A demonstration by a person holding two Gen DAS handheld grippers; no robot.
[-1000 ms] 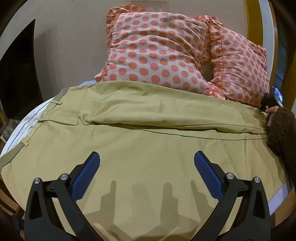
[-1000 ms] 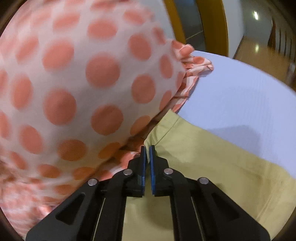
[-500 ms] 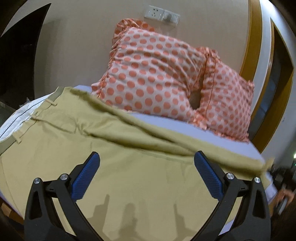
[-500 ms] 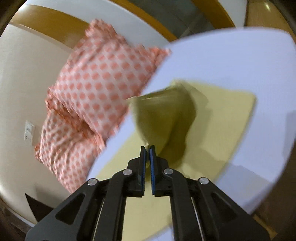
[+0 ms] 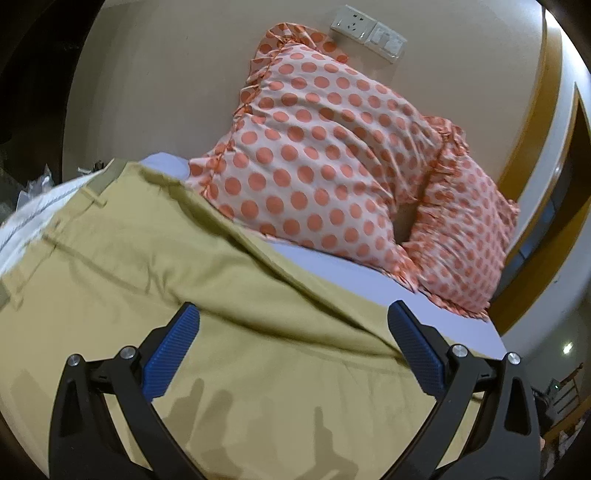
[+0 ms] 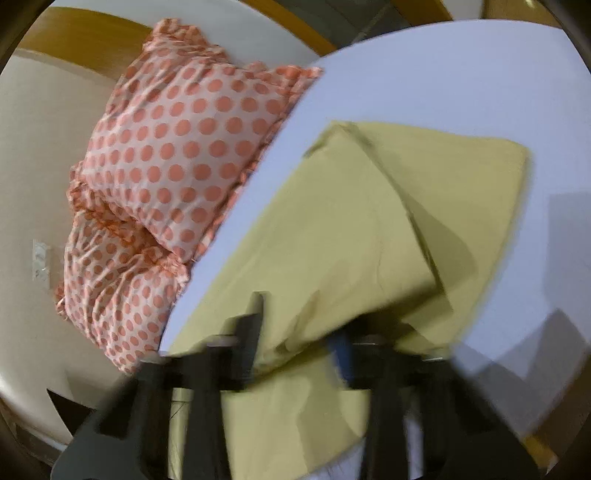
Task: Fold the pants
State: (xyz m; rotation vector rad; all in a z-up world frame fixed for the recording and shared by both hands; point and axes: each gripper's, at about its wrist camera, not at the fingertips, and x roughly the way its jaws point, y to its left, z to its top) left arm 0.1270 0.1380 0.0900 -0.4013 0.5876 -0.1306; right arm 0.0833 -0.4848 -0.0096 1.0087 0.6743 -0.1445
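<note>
Status: fold in progress, judged partly complete.

Pants [image 5: 155, 266]: khaki, spread across the bed [image 5: 369, 273], waistband toward the left of the left wrist view. One leg laid over the other along its length, the upper edge running diagonally just below the pillows. In the right wrist view, leg end [image 6: 373, 206] lifted and bunched near the tool, not flat; lower layer flat on the sheet. Lengthwise fold judged nearly done; crosswise folds judged not yet begun. Creases across the seat not smoothed.

Left gripper [image 5: 293, 332]: wide open, nothing between the blue pads [image 5: 173, 350], poised just above the cloth. Contact with the cloth not confirmed.

Right gripper [image 6: 299, 332]: heavily blurred. Fingers apparently parted with cloth bunched between them. Grip or release impossible to determine; state recorded as unknown.

Surface: pale lilac sheet on a mattress, soft, likely to give under pressure. Bare sheet visible beyond the leg end.

Room: two polka-dot pillows [image 5: 332, 155], white with orange spots and frilled edges, propped against a beige wall [image 5: 166, 74], near the pants but apparently not touching. Wall socket plate [image 5: 369, 29] above the pillows. Wooden door frame [image 5: 546, 184] on the right side. Dim, warm lighting.
</note>
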